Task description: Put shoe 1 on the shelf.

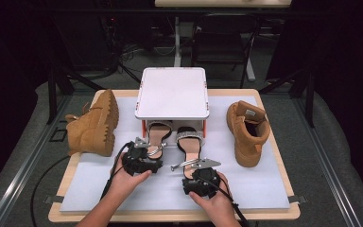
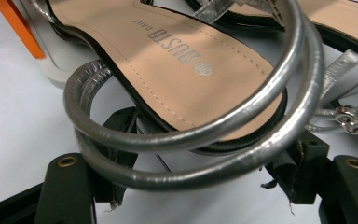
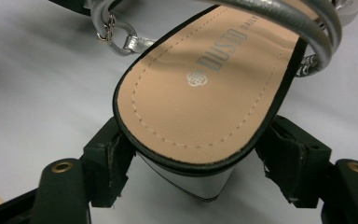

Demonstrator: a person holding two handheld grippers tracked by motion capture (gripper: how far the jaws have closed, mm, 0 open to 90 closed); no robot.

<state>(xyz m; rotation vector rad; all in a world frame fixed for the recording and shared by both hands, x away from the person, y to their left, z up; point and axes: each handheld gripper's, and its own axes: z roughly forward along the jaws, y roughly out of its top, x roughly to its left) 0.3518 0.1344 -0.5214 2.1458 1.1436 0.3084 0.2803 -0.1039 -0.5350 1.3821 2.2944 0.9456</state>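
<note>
At table centre, two silver sandals point toes toward twelve o'clock under a white tray (image 1: 172,94). Left gripper (image 1: 144,155) clamps the left sandal (image 1: 157,137) heel; right gripper (image 1: 196,171) brackets the right sandal (image 1: 189,142) heel, grip uncertain.

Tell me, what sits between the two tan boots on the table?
In the high view, two silver sandals and a white shelf sit between the boots.

We see two sandals, the left sandal (image 1: 157,136) and right sandal (image 1: 189,140), under a white rack (image 1: 172,92). The left gripper (image 1: 141,152) and right gripper (image 1: 194,169) meet their heels; tan boots (image 1: 94,124) flank the surface (image 1: 255,182).
</note>
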